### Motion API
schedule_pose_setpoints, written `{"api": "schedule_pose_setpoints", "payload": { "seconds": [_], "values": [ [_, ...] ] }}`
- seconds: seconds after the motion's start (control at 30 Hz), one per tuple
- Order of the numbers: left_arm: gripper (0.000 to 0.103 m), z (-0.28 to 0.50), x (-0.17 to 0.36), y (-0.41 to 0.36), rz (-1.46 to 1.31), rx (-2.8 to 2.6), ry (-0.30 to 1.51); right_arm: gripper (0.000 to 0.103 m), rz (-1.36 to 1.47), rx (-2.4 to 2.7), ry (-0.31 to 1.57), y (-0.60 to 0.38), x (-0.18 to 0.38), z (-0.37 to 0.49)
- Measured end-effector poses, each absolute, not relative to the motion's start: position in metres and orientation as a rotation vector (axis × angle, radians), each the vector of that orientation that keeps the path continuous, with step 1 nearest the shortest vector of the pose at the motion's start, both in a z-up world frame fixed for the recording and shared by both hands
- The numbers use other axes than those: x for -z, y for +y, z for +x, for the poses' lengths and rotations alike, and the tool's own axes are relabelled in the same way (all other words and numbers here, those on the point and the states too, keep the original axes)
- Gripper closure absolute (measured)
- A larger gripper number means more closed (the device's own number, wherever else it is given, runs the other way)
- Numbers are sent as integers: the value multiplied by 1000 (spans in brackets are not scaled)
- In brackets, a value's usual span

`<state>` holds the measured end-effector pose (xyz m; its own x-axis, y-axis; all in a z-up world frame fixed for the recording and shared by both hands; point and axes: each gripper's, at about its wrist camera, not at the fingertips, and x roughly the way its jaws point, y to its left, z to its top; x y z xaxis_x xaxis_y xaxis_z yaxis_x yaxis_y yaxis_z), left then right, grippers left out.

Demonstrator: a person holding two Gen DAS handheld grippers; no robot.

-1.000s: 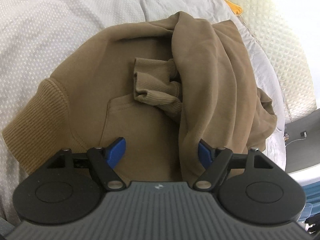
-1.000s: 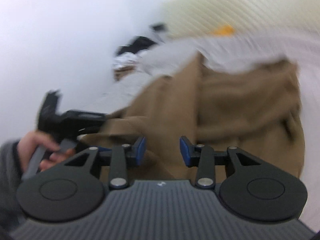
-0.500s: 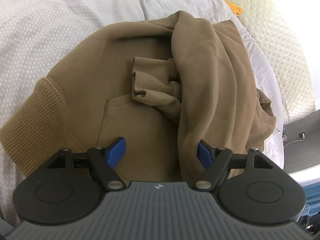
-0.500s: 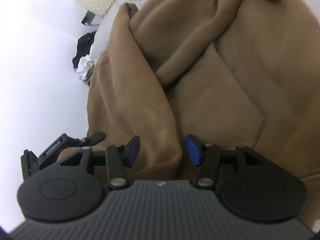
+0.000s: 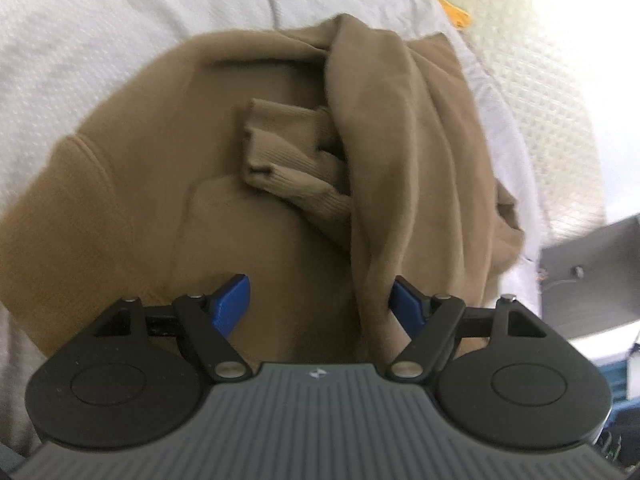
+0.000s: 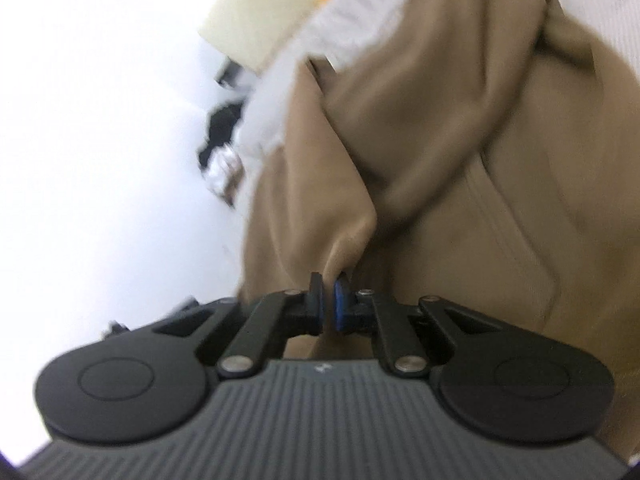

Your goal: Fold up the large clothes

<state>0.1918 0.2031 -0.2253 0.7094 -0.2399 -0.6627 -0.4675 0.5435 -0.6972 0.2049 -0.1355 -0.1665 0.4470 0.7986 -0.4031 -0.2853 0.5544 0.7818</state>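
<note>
A tan hoodie [image 5: 160, 184] lies half folded on a white bed. Its ribbed sleeve cuffs [image 5: 280, 160] rest on the front pocket, and a folded-over side [image 5: 420, 152] drapes on the right. My left gripper [image 5: 320, 304] is open just above the hem, with the folded edge against its right fingertip. In the right wrist view the hoodie [image 6: 460, 140] fills the right side. My right gripper [image 6: 329, 304] is shut on a pinched fold of the hoodie's edge.
The white textured bedspread [image 5: 100, 40] surrounds the hoodie. A cream quilted headboard [image 5: 540, 80] and a small orange item [image 5: 454, 12] sit at the far end. Dark and white clutter [image 6: 222, 148] lies on the floor beside the bed.
My right gripper swung over the hoodie's edge and closed on a fold of it. My left gripper stayed open and shifted slightly closer to the hem.
</note>
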Motion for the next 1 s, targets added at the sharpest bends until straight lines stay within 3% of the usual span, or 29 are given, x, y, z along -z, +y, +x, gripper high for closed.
{"api": "schedule_pose_setpoints", "payload": {
  "seconds": [0.27, 0.53, 0.57, 0.63, 0.67, 0.7, 1.0],
  "values": [
    [24, 199, 225, 185, -1028, 15, 812, 94, 587, -620, 690, -162, 139, 217],
    [24, 199, 214, 180, -942, 49, 778, 92, 485, -499, 766, -156, 166, 222],
    [24, 197, 211, 182, -931, 42, 767, 89, 491, -499, 765, -156, 166, 222],
    [24, 197, 202, 186, -891, 26, 752, 72, 489, -485, 789, -158, 166, 222],
    [24, 201, 194, 188, -855, 8, 746, 50, 489, -473, 805, -156, 167, 222],
    [23, 205, 184, 193, -816, -14, 734, 38, 498, -457, 820, -158, 170, 222],
    [21, 305, 132, 234, -423, -144, 725, 39, 468, -480, 932, -147, 186, 201]
  ]
}}
